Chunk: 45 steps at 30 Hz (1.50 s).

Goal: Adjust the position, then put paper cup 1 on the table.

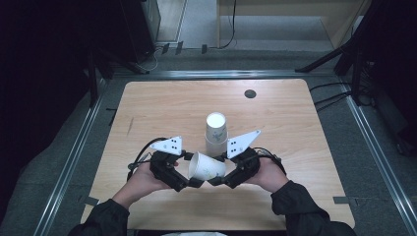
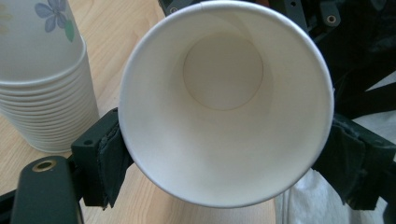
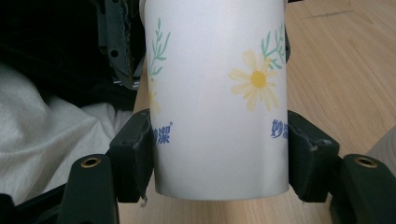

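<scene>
Blue Chinese characters reading 妙潔, followed by a small registered-trademark sign, are printed low on the side of the white paper cup, seen in the right gripper view. The same word appears again at the cup's right edge, partly cut off by a jaw. It sits below printed yellow daisies. No other writing can be read.

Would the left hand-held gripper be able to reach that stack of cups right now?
Probably not yet: the left hand-held gripper grips the loose cup, though the stack of cups stands close behind.
</scene>
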Available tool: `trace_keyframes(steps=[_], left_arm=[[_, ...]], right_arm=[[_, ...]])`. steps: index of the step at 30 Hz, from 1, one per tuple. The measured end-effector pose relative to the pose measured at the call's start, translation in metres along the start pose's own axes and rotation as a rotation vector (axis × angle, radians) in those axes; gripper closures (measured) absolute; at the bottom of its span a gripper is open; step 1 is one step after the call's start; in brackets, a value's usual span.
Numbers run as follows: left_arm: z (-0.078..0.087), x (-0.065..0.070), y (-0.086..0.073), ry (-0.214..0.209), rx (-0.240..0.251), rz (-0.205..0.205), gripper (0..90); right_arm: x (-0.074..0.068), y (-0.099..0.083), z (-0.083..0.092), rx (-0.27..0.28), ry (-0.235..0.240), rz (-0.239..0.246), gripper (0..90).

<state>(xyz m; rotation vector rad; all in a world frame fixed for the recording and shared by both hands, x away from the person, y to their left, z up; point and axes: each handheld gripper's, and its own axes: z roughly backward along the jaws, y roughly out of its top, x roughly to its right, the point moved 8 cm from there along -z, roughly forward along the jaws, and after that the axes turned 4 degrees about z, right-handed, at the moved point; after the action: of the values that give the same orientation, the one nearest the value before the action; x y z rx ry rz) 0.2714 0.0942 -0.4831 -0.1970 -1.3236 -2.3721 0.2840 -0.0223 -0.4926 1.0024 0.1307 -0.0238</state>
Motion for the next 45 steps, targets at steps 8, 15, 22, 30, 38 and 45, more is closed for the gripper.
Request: trace_keyframes(steps=[8,15,22,30,38,45], left_arm=[[0.003,0.000,0.002,0.010,0.035,0.015,12.7],[0.002,0.001,0.003,0.014,0.060,0.015,12.9],[0.004,-0.001,0.003,0.014,0.064,0.020,22.4],[0.004,-0.001,0.003,0.021,0.054,0.012,24.5],[0.008,-0.004,0.003,0.034,0.050,0.014,24.9],[0.017,-0.011,0.001,0.056,0.046,0.020,24.9]], right_arm=[[0.001,0.002,-0.001,0.010,0.009,0.000,34.2],[0.000,0.004,-0.006,0.013,0.027,-0.006,34.2],[-0.003,0.003,-0.010,-0.002,0.041,-0.004,34.3],[-0.002,0.004,-0.011,-0.002,0.034,-0.007,34.2],[0.000,0.000,-0.014,-0.039,0.018,-0.020,27.1],[0.004,-0.005,-0.014,-0.081,-0.029,-0.030,23.6]])
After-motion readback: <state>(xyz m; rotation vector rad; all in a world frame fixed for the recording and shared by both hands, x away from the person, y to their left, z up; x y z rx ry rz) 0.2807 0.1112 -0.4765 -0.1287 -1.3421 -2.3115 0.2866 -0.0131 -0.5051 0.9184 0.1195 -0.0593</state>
